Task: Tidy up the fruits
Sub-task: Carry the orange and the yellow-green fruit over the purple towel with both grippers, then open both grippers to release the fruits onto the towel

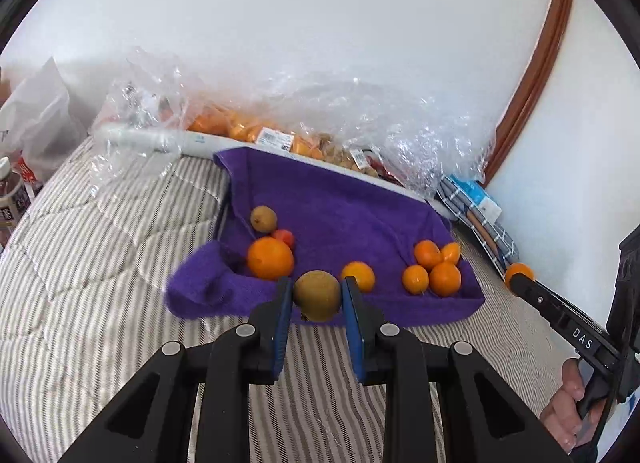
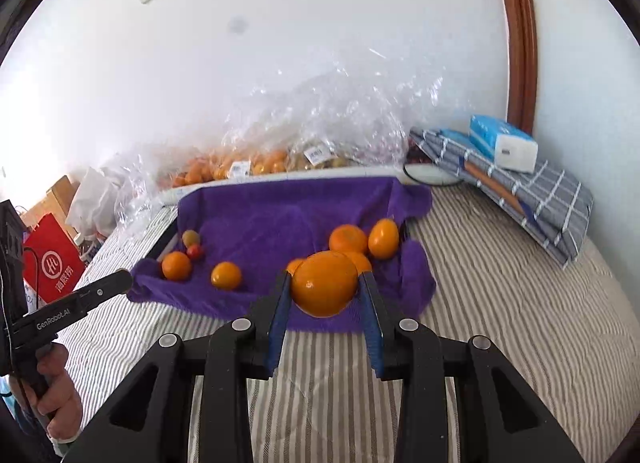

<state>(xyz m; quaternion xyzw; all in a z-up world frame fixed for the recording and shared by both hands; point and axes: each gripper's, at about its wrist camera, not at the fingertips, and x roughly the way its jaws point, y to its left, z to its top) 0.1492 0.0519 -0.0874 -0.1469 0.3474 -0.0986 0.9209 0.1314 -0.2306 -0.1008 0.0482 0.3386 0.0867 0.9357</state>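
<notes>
1. Your left gripper (image 1: 317, 295) is pinching a brownish-green round fruit (image 1: 317, 296) between its blue pads. The fruit sits right at the fingertips, above the near edge of the purple towel (image 1: 340, 203).
2. Your right gripper (image 2: 325, 290) is clamped on a large orange (image 2: 324, 289), also at the tips of its blue pads, over the towel's near hem. In the left wrist view you can see this same gripper at the far right edge, with the orange just showing beyond its fingers and your hand (image 1: 568, 407) on the handle.
3. The towel is draped over a tray-like frame on a striped quilt (image 1: 100, 263) — its folds rise toward the wall at the back.
4. On the towel's left side a big orange (image 1: 270, 258) lies touching a small red fruit (image 1: 285, 238), with another brownish fruit (image 1: 263, 218) just behind them.
5. A single orange (image 1: 359, 276) lies near the middle of the front edge, partly hidden behind your left gripper's right finger.
6. On the towel's right side a cluster of four small oranges (image 1: 434, 269) sits bunched together, touching.
7. Behind the towel, against the wall, crinkled clear plastic bags (image 1: 320, 115) hold more orange fruit and some labelled packs — what else is inside is too blurred to tell.
8. To the right lie a folded checked cloth (image 2: 532, 199) with a blue-and-white tissue pack (image 2: 502, 143) on top of it, beside the wooden door frame (image 2: 518, 35).
9. At the left, beyond the quilt, stand a red paper bag (image 2: 50, 259) and a white bag (image 1: 40, 115).
</notes>
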